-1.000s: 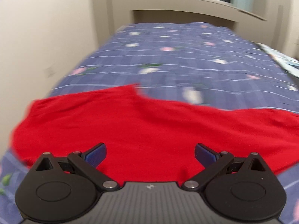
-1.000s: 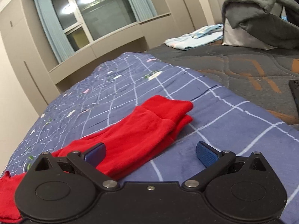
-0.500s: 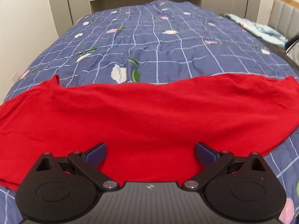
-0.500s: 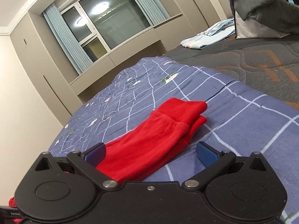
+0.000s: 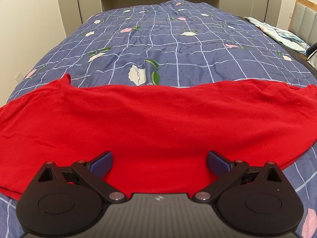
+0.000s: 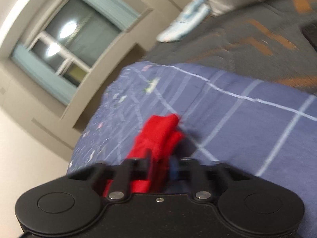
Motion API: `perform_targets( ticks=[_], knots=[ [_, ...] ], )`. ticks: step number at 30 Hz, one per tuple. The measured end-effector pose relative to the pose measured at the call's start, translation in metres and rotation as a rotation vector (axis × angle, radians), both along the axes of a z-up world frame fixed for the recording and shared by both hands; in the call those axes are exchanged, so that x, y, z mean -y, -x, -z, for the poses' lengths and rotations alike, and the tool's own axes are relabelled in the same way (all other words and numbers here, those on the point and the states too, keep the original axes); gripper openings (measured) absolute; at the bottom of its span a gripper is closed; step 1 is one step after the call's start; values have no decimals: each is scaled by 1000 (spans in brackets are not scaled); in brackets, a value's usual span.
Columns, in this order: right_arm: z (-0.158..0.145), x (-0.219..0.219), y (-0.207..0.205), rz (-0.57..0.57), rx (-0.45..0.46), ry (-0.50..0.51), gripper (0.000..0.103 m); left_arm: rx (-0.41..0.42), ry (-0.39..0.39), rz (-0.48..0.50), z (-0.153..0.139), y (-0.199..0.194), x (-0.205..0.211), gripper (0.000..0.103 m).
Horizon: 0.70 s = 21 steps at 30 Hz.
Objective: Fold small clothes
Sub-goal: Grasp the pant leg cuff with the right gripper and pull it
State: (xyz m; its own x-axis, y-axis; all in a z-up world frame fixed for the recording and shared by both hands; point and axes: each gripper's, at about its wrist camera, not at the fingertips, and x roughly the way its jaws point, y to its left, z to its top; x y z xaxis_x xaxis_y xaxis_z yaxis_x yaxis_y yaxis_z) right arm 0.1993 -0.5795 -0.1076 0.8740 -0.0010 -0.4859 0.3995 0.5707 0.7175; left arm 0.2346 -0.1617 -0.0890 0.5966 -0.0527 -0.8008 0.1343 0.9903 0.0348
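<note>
red garment (image 5: 150, 123) lies spread flat across the near end of the bed (image 5: 178, 39), on the blue checked quilt. left tool (image 5: 159, 159) wide, hovering over the near hem, nothing between its pads. right tool (image 6: 158, 165) closing narrow on a bunched red end of the cloth, view blurred. risk: pinch looks shallow, fabric may slip out, or the quilt gets caught too. no containers in view.

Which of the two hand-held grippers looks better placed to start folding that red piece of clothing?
The right hand-held gripper, probably: its jaws are closing with the red garment bunched between them. The left hand-held gripper hovers over the spread cloth on the blue checked quilt with jaws wide apart, gripping nothing.
</note>
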Motion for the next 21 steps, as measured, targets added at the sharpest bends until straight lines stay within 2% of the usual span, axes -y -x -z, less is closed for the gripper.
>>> perform_targets(
  ticks=[3, 6, 8, 10, 14, 17, 21],
  knots=[
    [-18, -8, 5, -2, 43, 99, 11, -4, 4, 5, 0, -1, -2, 103],
    [-20, -15, -2, -21, -18, 172, 11, -6, 3, 9, 1, -2, -3, 103],
    [-8, -11, -6, -18, -69, 134, 12, -9, 4, 8, 0, -2, -2, 103],
    [-2, -9, -4, -9, -57, 104, 12, -16, 4, 5, -1, -3, -3, 103],
    [-8, -12, -6, -11, -61, 135, 16, -56, 12, -15, -6, -8, -4, 102],
    [-21, -20, -6, -21, -61, 189, 15, -77, 45, -41, -13, -9, -8, 103],
    [-53, -43, -5, -53, -17, 303, 14, -70, 134, -70, -27, -6, -23, 102]
  ],
)
